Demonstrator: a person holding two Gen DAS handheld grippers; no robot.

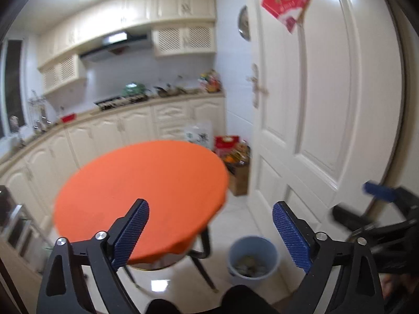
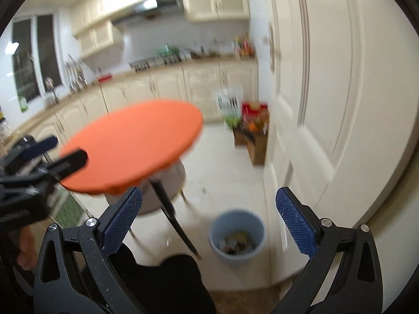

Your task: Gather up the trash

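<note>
A light blue trash bin (image 1: 252,257) stands on the white floor right of the round orange table (image 1: 141,196), with mixed scraps inside. It also shows in the right wrist view (image 2: 237,236), below and right of the table (image 2: 136,146). My left gripper (image 1: 210,216) is open and empty, held above the table's near edge. My right gripper (image 2: 209,200) is open and empty, above the floor near the bin. The right gripper also shows at the right edge of the left wrist view (image 1: 366,198). The left gripper shows at the left of the right wrist view (image 2: 65,150). No loose trash shows on the table.
A white door (image 1: 327,104) stands close on the right. Cardboard boxes with packages (image 1: 235,162) sit on the floor by the door. Cream cabinets and a cluttered counter (image 1: 131,104) run along the back and left. The table's dark legs (image 2: 172,217) reach down beside the bin.
</note>
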